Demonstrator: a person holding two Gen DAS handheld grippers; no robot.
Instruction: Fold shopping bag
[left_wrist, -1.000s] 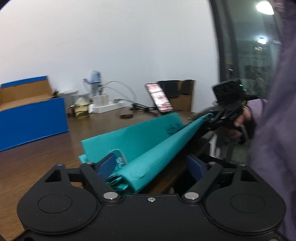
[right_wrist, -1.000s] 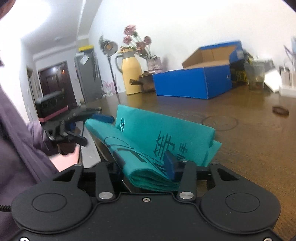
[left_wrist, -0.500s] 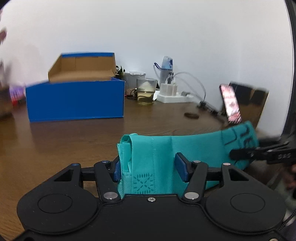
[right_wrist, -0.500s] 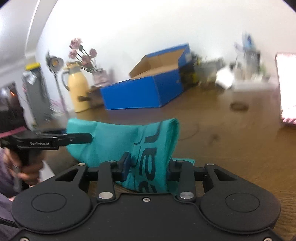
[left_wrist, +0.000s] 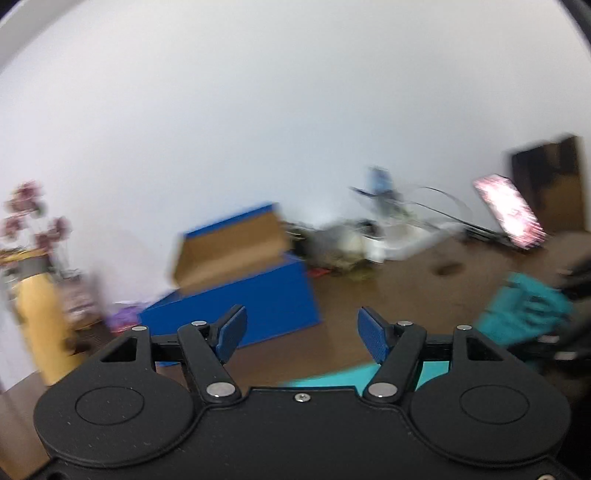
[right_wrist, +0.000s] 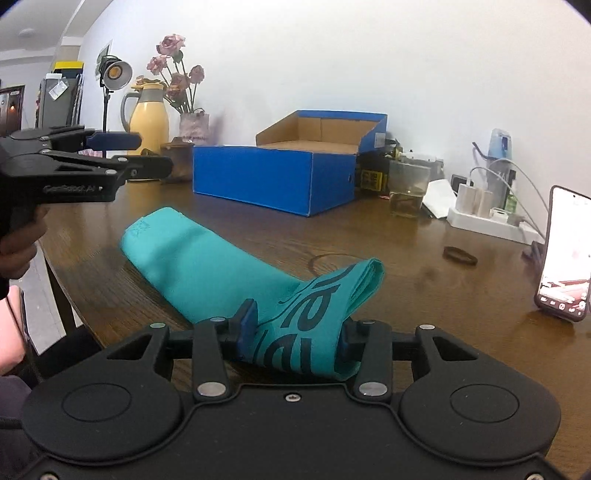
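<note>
The teal shopping bag (right_wrist: 207, 266), folded into a long strip, lies on the brown table (right_wrist: 424, 288). My right gripper (right_wrist: 297, 328) is shut on its near end, which bears dark lettering. The far end rests flat on the wood. In the blurred left wrist view the bag (left_wrist: 524, 314) shows at the right edge. My left gripper (left_wrist: 301, 328) is open and empty, raised above the table; in the right wrist view the left gripper (right_wrist: 129, 155) hovers at the left, above the bag's far end, held by a hand.
A blue cardboard box (right_wrist: 280, 181) with an open lid stands at the back. A yellow jug (right_wrist: 147, 110), flowers (right_wrist: 173, 74), a glass (right_wrist: 408, 188), a power strip (right_wrist: 487, 218) and a propped phone (right_wrist: 565, 258) ring the table. A dark hair tie (right_wrist: 460, 254) lies near the phone.
The left gripper has let go of the bag's end, opened, and lifted away to the left. The bag's far end now lies on the table. The right gripper keeps its hold.
</note>
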